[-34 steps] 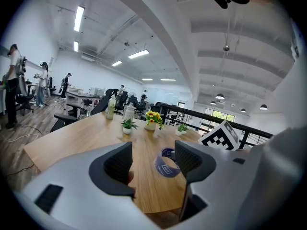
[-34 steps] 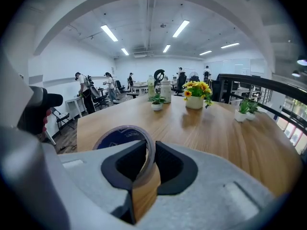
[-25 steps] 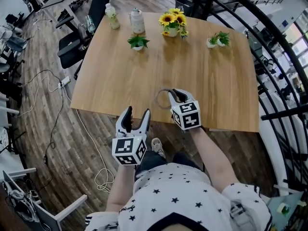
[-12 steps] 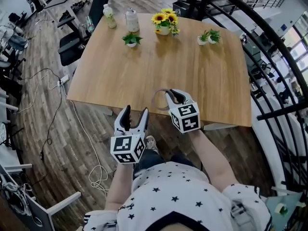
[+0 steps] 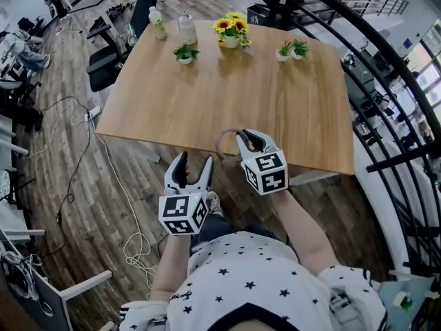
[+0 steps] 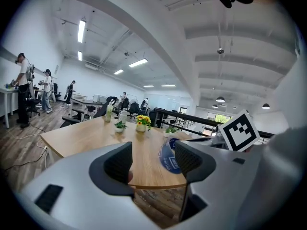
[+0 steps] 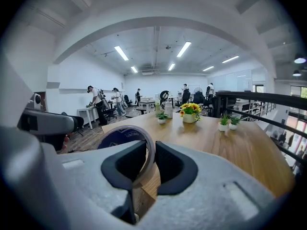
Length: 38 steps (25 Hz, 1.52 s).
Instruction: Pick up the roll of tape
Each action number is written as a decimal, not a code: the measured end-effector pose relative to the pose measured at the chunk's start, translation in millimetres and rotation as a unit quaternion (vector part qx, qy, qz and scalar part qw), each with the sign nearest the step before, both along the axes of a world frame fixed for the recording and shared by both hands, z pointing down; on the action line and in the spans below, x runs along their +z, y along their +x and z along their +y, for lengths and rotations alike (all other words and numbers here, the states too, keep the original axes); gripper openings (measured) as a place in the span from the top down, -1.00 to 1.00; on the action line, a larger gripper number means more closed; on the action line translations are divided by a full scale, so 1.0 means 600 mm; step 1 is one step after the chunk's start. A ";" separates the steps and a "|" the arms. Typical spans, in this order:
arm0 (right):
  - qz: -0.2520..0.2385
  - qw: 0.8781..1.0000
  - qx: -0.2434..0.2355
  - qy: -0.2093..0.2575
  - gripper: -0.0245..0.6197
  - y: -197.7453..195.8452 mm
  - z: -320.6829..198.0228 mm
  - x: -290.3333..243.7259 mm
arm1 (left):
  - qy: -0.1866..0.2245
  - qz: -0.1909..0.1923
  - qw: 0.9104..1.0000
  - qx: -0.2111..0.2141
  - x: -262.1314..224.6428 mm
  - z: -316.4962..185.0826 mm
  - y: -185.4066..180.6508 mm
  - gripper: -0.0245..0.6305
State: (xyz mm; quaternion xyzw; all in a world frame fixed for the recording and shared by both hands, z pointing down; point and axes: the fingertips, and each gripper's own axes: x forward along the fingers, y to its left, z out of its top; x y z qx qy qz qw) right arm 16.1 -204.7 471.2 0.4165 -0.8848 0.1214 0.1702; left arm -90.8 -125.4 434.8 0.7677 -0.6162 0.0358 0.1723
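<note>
The roll of tape (image 5: 224, 138), a thin ring with a blue-printed core, stands on edge in the air over the near edge of the wooden table (image 5: 227, 81). My right gripper (image 5: 242, 139) is shut on its band; in the right gripper view the tape (image 7: 125, 131) passes between the two dark pads of the right gripper (image 7: 149, 159). My left gripper (image 5: 194, 164) is open and holds nothing, over the floor just short of the table. In the left gripper view, the tape (image 6: 167, 155) shows beyond the left gripper (image 6: 153, 161).
At the table's far side stand a sunflower pot (image 5: 229, 33), small plants (image 5: 185, 53) (image 5: 291, 49) and bottles (image 5: 186, 28). A black railing (image 5: 386, 81) curves along the right. Cables (image 5: 103, 171) lie on the floor at the left, with office chairs (image 5: 103, 64) beyond.
Both grippers have drawn back from the table toward the person. The right one carried the tape from over the tabletop to its near edge. The jaws look the same.
</note>
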 end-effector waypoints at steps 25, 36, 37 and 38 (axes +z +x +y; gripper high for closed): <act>-0.015 0.999 0.006 0.034 0.71 0.067 0.185 -0.027 | 0.020 -0.009 1.000 -0.006 -0.013 0.158 0.042 0.09; -0.020 0.999 0.007 0.039 0.71 0.070 0.225 -0.038 | 0.023 -0.013 1.000 0.005 -0.021 0.187 0.045 0.09; -0.020 0.999 0.007 0.040 0.71 0.069 0.227 -0.039 | 0.023 -0.013 1.000 0.006 -0.021 0.188 0.045 0.09; -0.021 0.999 0.007 0.040 0.71 0.068 0.229 -0.039 | 0.022 -0.013 1.000 0.008 -0.020 0.190 0.046 0.09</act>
